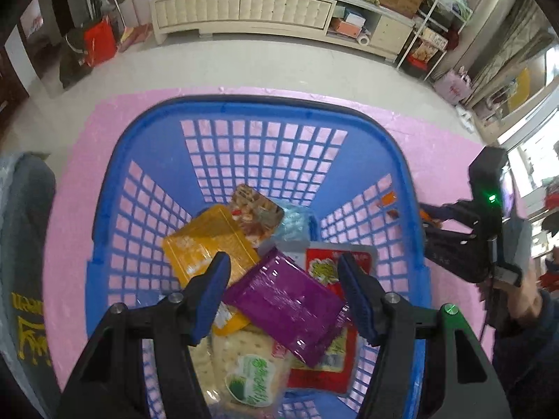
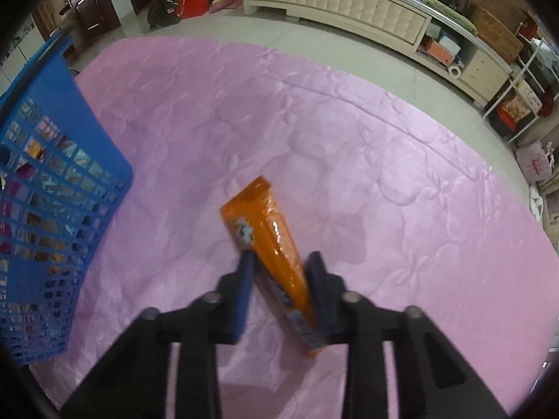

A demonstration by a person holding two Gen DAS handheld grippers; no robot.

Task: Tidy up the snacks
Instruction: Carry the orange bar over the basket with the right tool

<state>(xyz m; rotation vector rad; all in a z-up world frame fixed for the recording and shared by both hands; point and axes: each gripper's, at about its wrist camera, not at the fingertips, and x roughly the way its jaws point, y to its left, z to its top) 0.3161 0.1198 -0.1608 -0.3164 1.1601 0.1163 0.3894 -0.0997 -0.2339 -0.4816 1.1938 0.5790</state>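
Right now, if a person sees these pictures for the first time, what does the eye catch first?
First, the blue basket on the pink quilted cloth, with snack packets piled inside, a purple packet on top. The open left gripper hovers above that pile. Beside the basket, the right gripper is shut on an orange snack packet.

packet labels blurred, no print legible

A home living room, probably: long cream cabinet (image 1: 244,8), tiled floor (image 1: 244,66), pink quilted mat (image 2: 314,139).
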